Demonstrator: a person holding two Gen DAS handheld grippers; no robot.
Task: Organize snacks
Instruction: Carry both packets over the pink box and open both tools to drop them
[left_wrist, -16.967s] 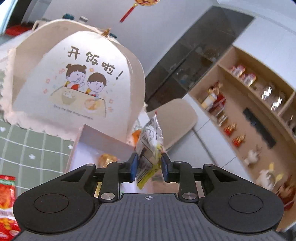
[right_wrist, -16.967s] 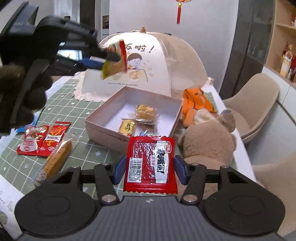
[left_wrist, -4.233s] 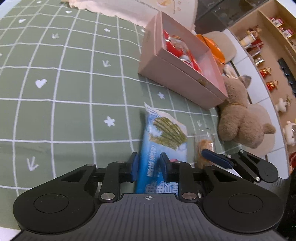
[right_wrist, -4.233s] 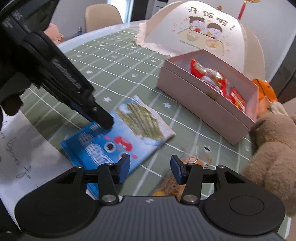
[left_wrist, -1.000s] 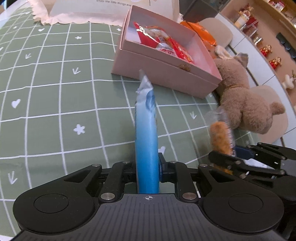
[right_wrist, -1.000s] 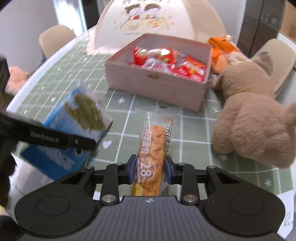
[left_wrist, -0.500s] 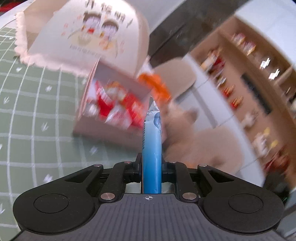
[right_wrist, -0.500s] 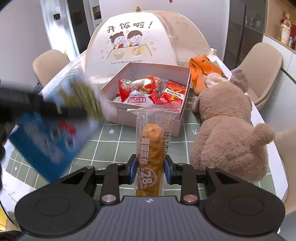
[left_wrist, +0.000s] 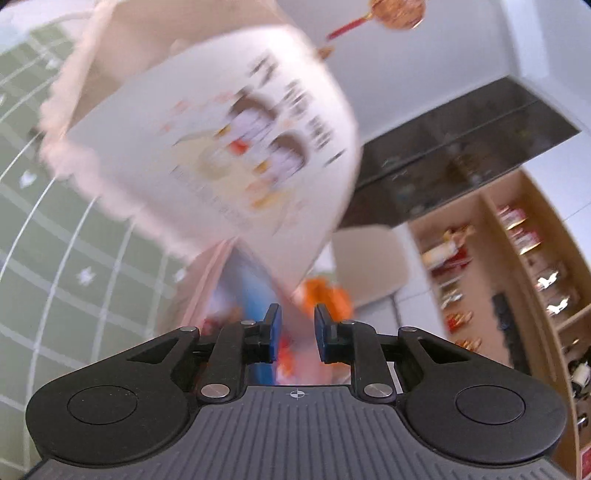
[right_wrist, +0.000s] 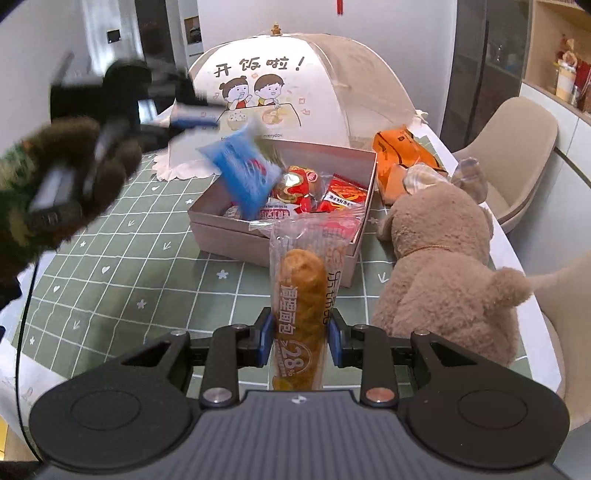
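The left tongs (left_wrist: 295, 334) are opening, empty, the blue packet (right_wrist: 242, 173) dropping over the pink box (right_wrist: 280, 245) mid-worktop. The right tongs (right_wrist: 300, 341), clamped on the bread stick (right_wrist: 301, 295), should wait, then release low inside.

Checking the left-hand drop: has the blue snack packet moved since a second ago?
Yes. The blue snack packet has left the opening left gripper and now tumbles over the pink box, no longer out over the green cloth.

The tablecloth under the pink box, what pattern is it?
Green tablecloth with a white grid and small white hearts, stars and arrows, clearest in the right wrist view.
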